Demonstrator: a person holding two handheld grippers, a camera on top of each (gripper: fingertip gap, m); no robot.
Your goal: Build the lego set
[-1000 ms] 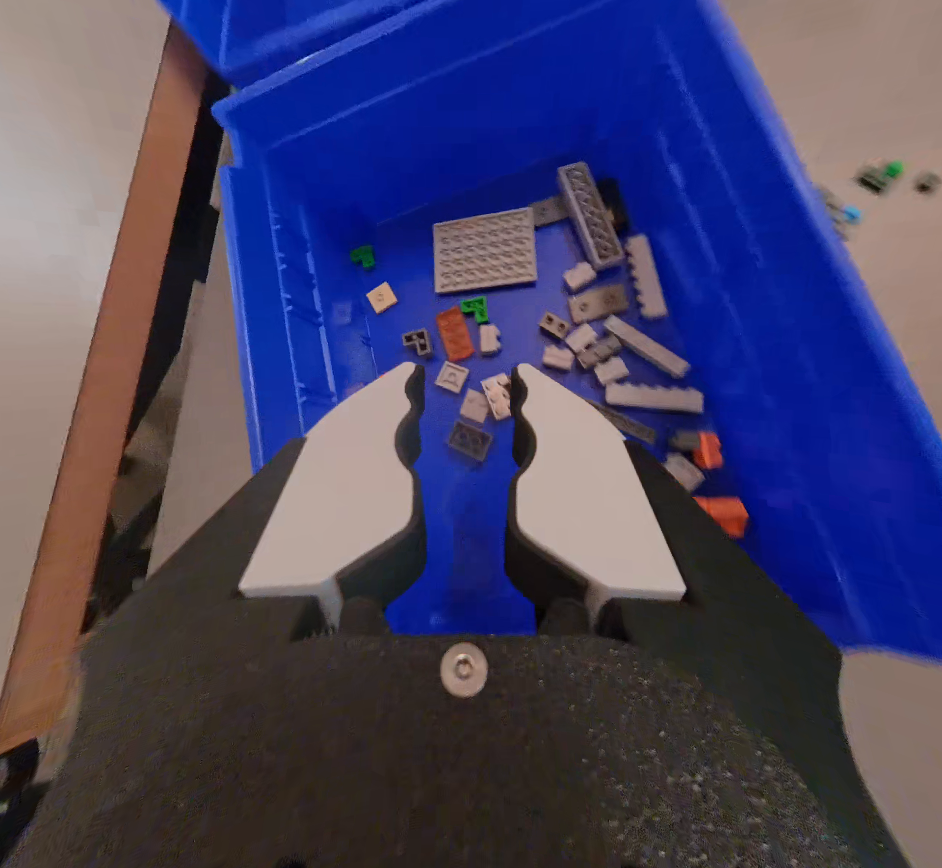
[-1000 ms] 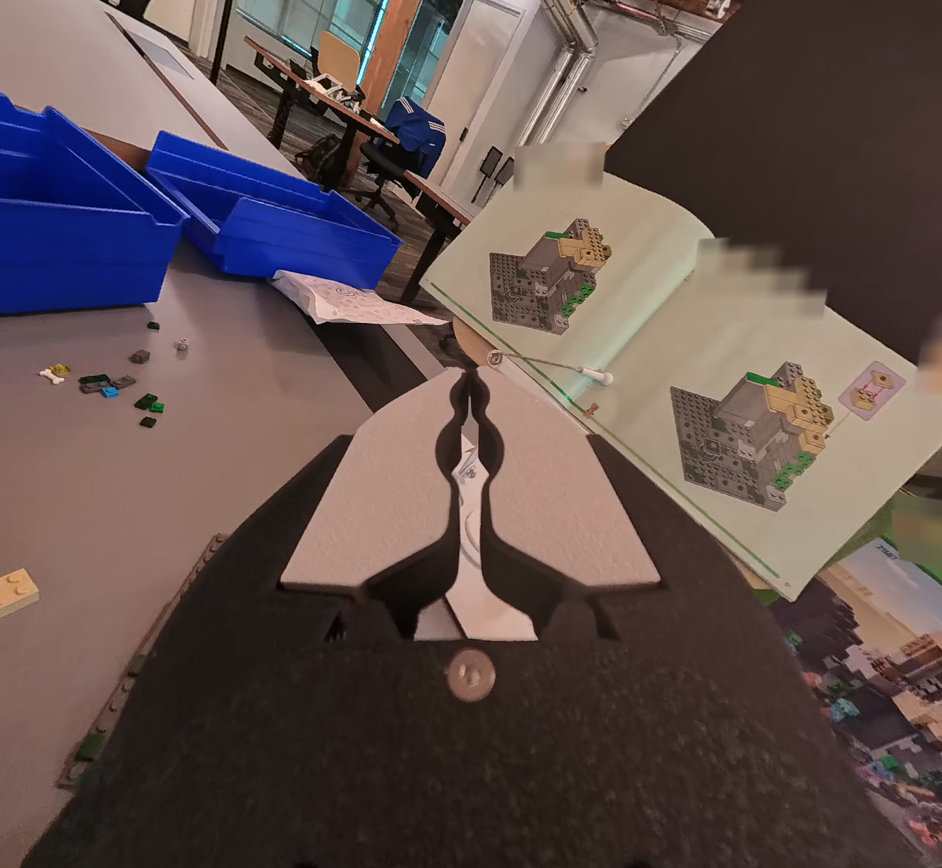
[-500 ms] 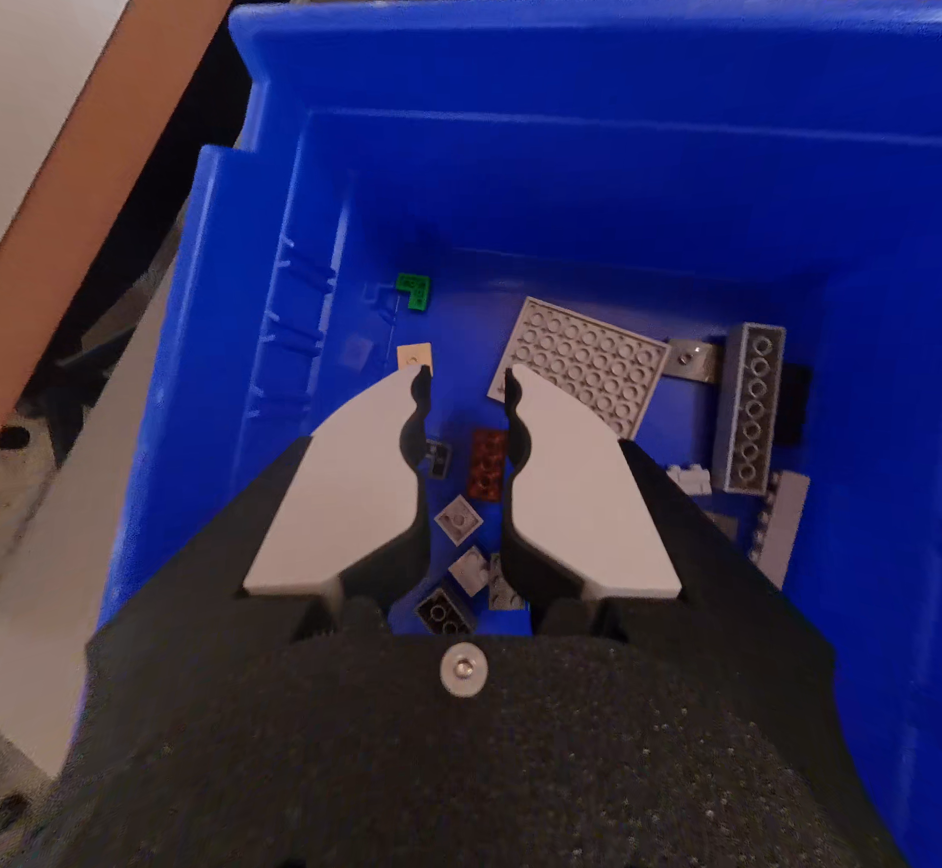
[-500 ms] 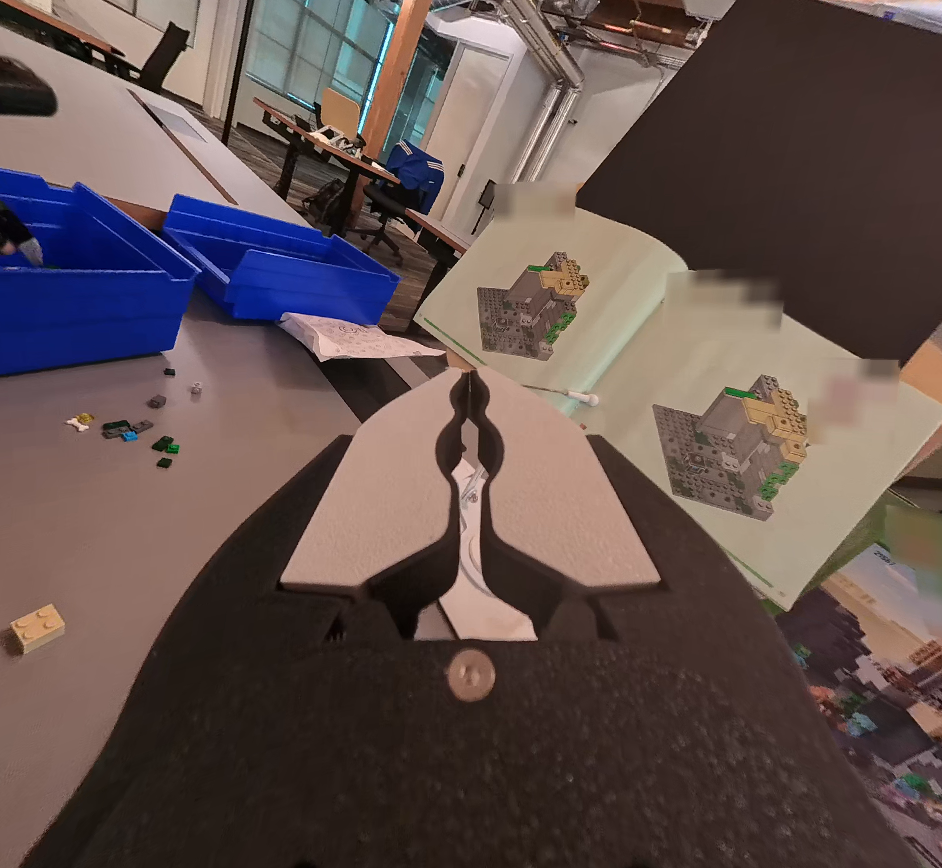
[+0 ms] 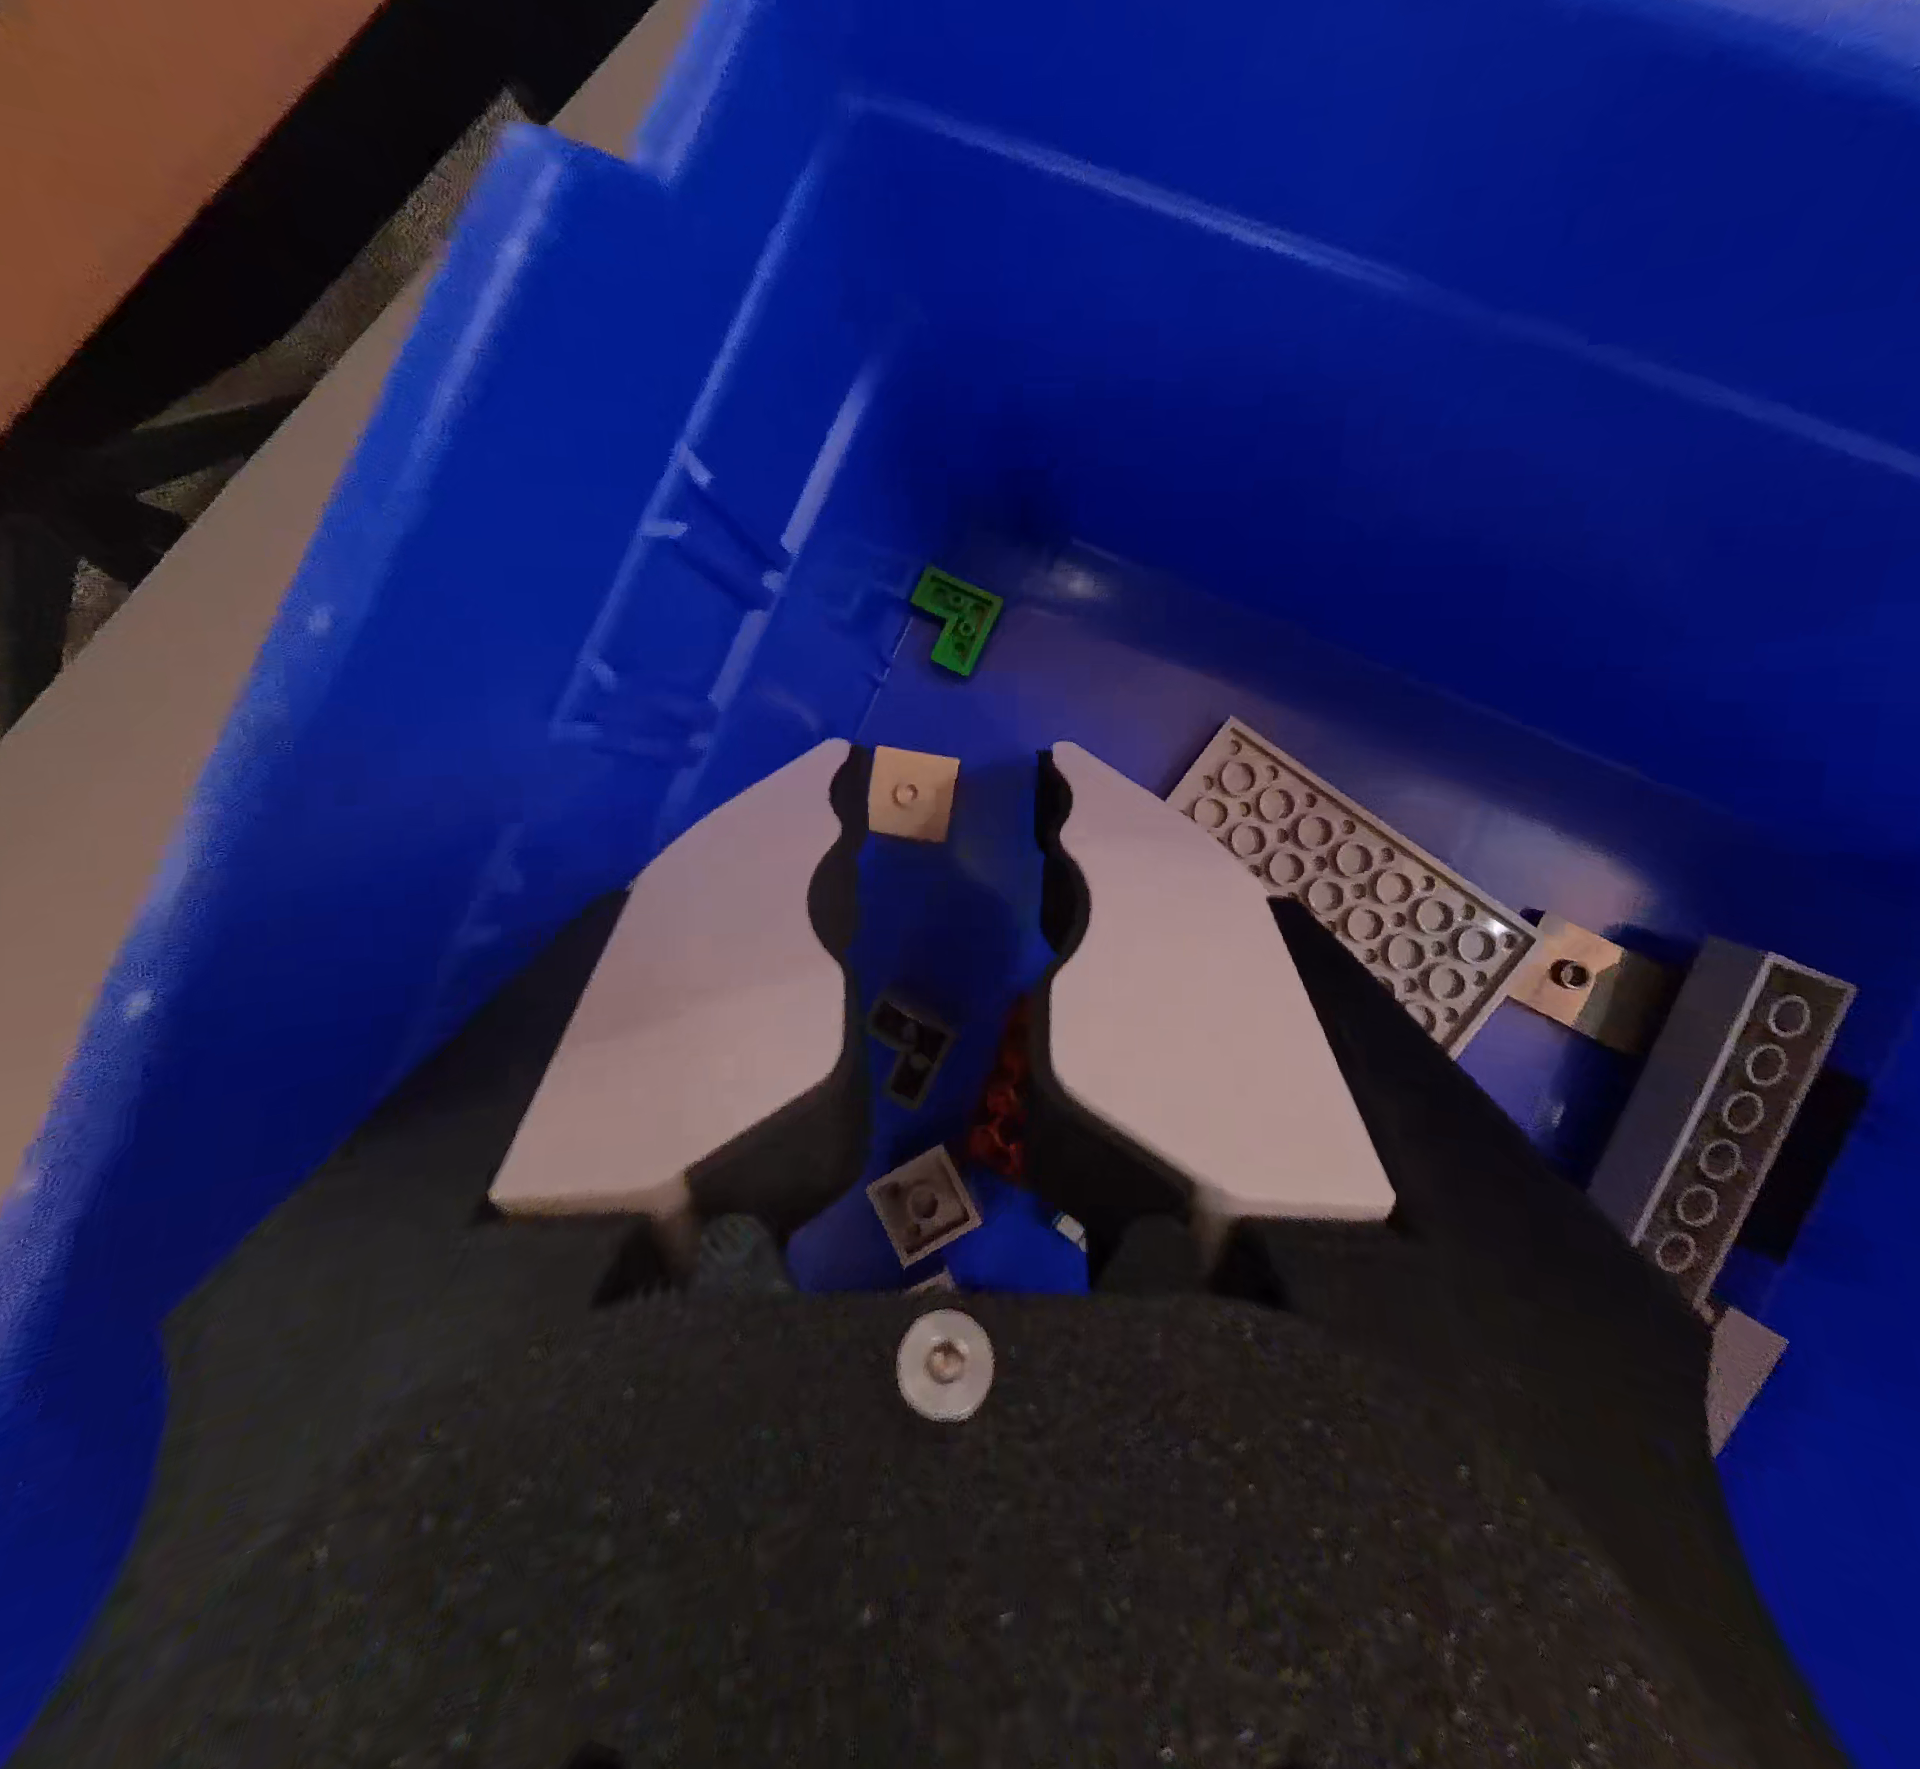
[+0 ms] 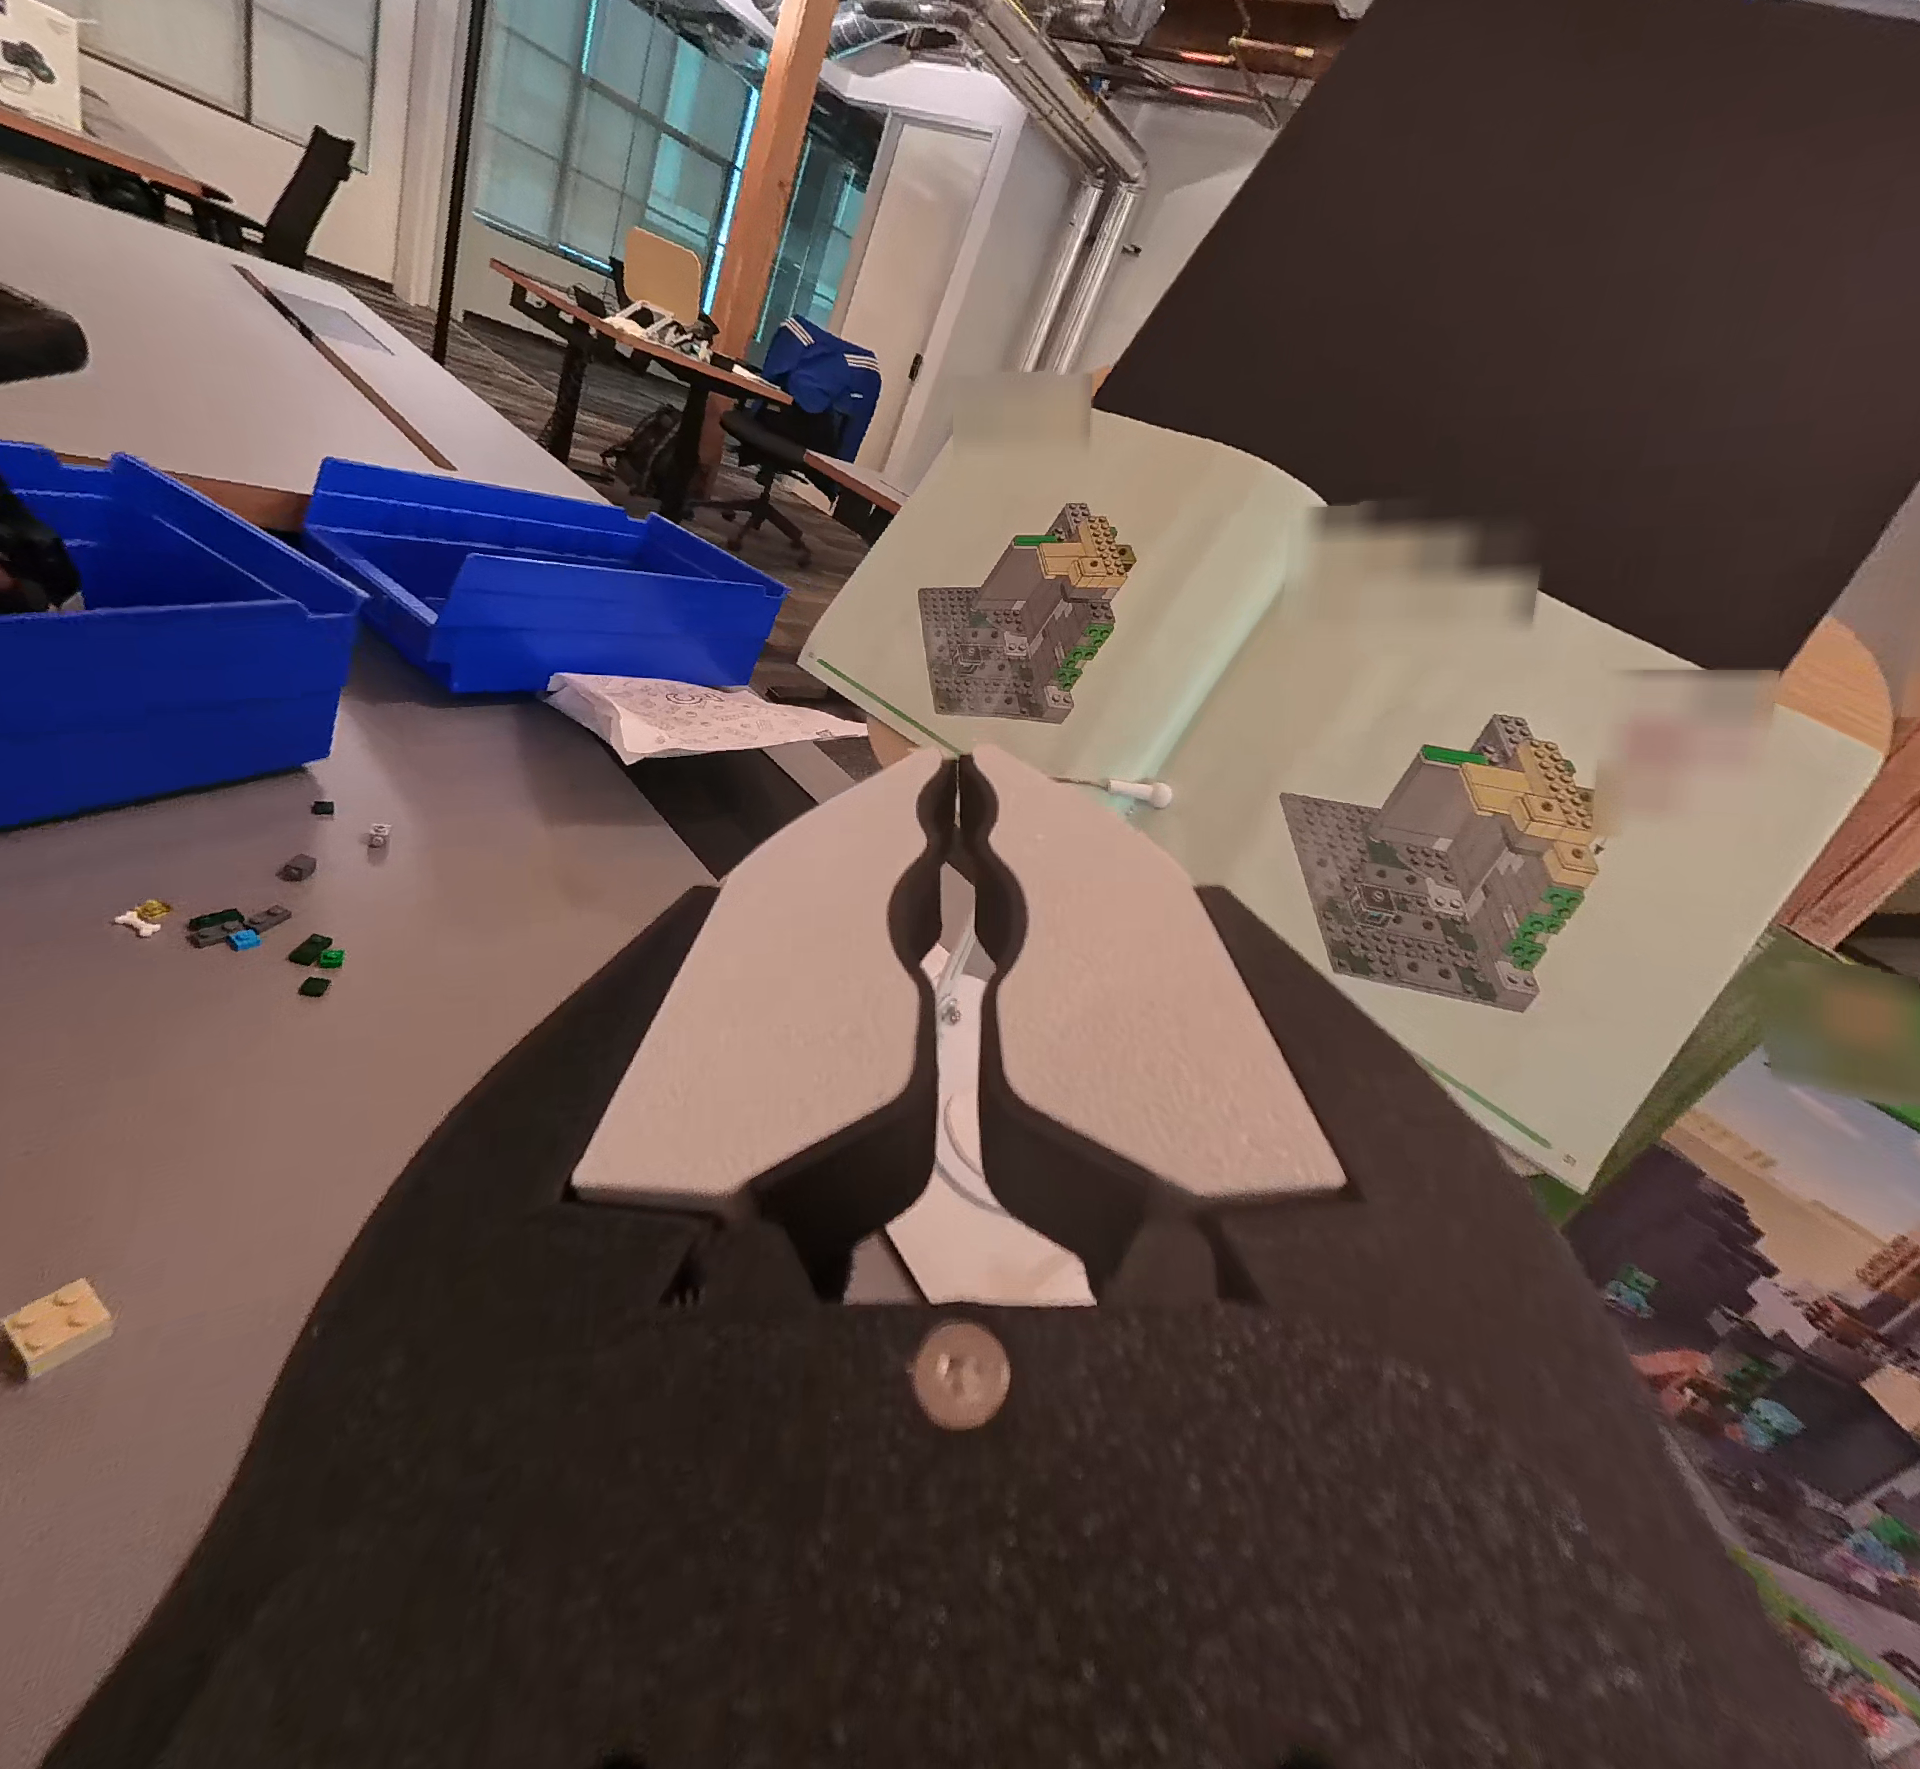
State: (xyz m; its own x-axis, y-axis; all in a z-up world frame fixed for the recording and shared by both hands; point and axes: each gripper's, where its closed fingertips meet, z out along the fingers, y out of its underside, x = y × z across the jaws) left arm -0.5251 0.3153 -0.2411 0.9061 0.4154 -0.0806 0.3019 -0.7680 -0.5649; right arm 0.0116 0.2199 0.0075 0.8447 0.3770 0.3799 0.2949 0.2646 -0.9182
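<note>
My left gripper (image 5: pixel 945 763) is open and reaches down into a blue bin (image 5: pixel 582 431) of loose Lego pieces. A small tan square tile (image 5: pixel 912 794) lies between its fingertips. A green corner plate (image 5: pixel 958 623) lies beyond it in the bin's corner. A dark corner plate (image 5: pixel 909 1044), an orange piece (image 5: pixel 1000 1096) and a grey square tile (image 5: pixel 925 1205) lie under the fingers. A large grey plate (image 5: pixel 1351 878) and a long grey brick (image 5: pixel 1745 1106) lie to the right. My right gripper (image 6: pixel 958 761) is shut and empty above the table, pointing at the open instruction booklet (image 6: pixel 1247 784).
In the right wrist view two blue bins (image 6: pixel 177 670) (image 6: pixel 540 587) stand at the table's far left. Small loose pieces (image 6: pixel 244 924) and a tan brick (image 6: pixel 57 1324) lie on the grey table (image 6: pixel 312 1096). A printed paper bag (image 6: pixel 696 711) lies by the bins. The set's box (image 6: pixel 1766 1407) lies right. One gripper's finger ends stand about 60 cm off the other's. Between my left fingertips and the large grey plate (image 5: pixel 1351 878) there is roughly 6 cm. The right gripper is farther from the orange piece (image 5: pixel 1000 1096), some 55 cm, than the left, some 6 cm.
My left gripper has gone deeper and to the left in the bin, until the tan tile lies between its fingertips. My right gripper has tilted a little and stays shut.
</note>
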